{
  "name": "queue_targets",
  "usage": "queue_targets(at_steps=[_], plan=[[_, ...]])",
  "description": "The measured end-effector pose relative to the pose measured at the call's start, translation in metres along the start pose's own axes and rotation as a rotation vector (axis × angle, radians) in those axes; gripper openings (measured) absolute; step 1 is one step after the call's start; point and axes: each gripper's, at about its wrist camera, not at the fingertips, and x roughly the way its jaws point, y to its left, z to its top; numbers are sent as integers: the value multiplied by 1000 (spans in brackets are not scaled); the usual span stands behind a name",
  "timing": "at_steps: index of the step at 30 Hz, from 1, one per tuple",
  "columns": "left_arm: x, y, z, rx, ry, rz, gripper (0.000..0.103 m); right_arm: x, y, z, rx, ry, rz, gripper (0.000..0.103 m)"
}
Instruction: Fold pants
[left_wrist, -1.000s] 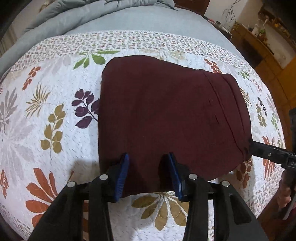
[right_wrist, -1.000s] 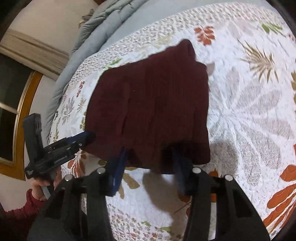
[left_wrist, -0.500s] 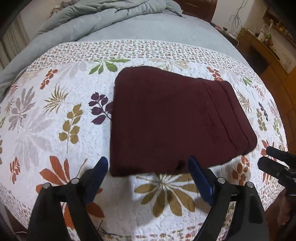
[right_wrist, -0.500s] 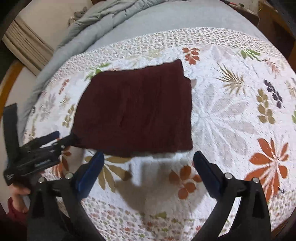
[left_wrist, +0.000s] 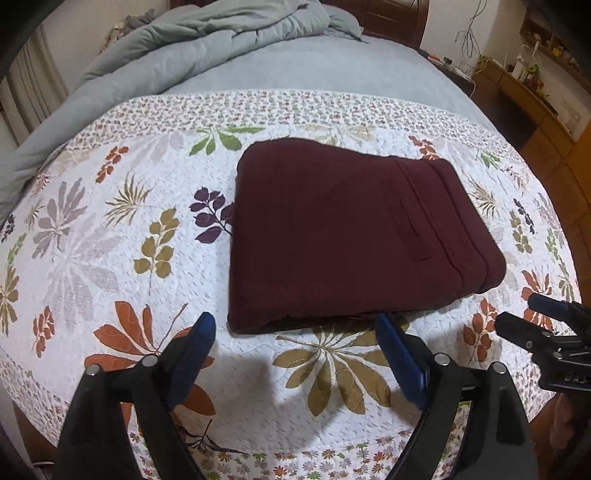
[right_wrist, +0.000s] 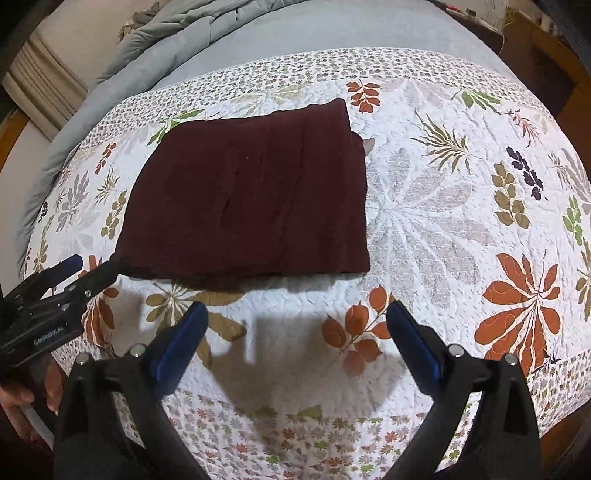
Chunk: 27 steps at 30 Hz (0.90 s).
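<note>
Both grippers (left_wrist: 295, 332) (right_wrist: 295, 321) have released and withdrawn from the folded pants (left_wrist: 347, 236).

One folded maroon pair of pants (left_wrist: 347, 236), two claws, left claw (left_wrist: 295, 345) and right claw (right_wrist: 297, 338), one leaf-print quilt (left_wrist: 110, 258), one grey duvet (left_wrist: 207, 40), one bed (left_wrist: 332, 70)

Leaf-print white quilt (left_wrist: 110, 258), rumpled grey-blue duvet (left_wrist: 207, 40) (bunched at the far end), wooden side cabinet (left_wrist: 532, 99)
</note>
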Motion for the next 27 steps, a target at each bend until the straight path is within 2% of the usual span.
queue_targets(at_steps=[11,23,27], plan=[[-5,-2,0,-13,9,-25,89,5,6,0,5,9,-11,97],[0,-6,-3,15,35,-3,89,9,6,-3,9,17,-8,97],[5,-6,-3,15,56,-33,89,11,5,-2,10,21,-11,97]])
